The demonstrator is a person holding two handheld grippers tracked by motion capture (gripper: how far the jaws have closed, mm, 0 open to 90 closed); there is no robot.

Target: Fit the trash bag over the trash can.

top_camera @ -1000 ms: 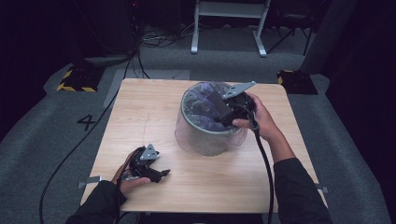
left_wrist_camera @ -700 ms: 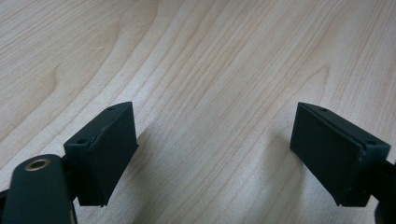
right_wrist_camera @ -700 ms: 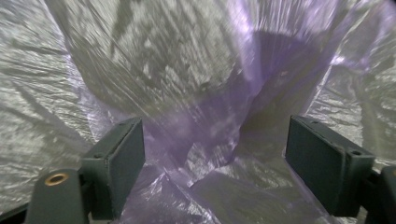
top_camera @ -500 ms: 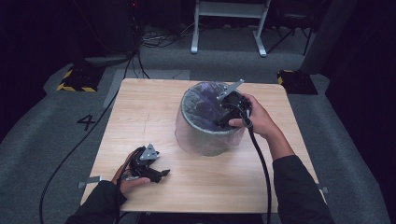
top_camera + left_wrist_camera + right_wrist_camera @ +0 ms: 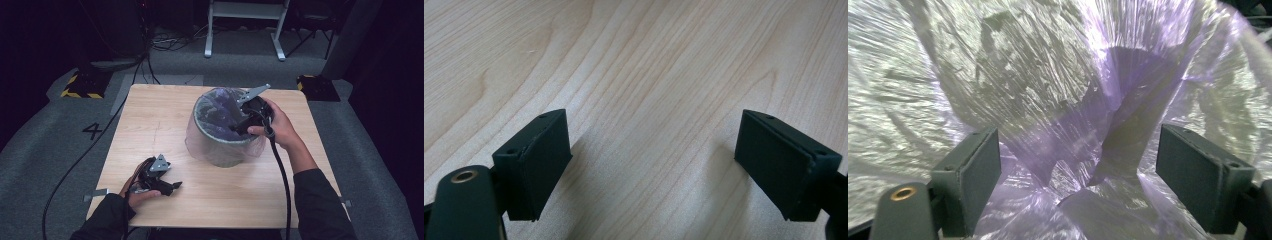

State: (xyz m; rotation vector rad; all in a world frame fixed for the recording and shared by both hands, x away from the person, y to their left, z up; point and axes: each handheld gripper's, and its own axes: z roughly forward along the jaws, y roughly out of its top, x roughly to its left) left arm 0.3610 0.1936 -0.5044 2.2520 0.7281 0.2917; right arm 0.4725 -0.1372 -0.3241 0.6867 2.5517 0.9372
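Observation:
A grey waste bin [image 5: 222, 152] lined with a thin purple plastic bag [image 5: 220, 112] stands on the wooden table [image 5: 150, 115]. My right gripper [image 5: 240, 125] is held over the bin's right rim and points down into it. In the right gripper view that gripper [image 5: 1078, 180] is open, with crinkled bag film [image 5: 1058, 100] beyond the jaws and nothing between them. My left gripper [image 5: 172, 187] rests near the table's front left. In the left gripper view it [image 5: 654, 165] stands open over bare wood.
The bag's loose skirt hangs outside the bin wall [image 5: 197, 140]. Cables trail from both grippers off the table's front edge. Grey floor surrounds the table, with a yellow-and-black striped block [image 5: 80, 85] at the back left and a white frame [image 5: 245, 30] behind.
My right gripper has moved left and down over the bin's rim into its mouth. The left gripper has stayed in place.

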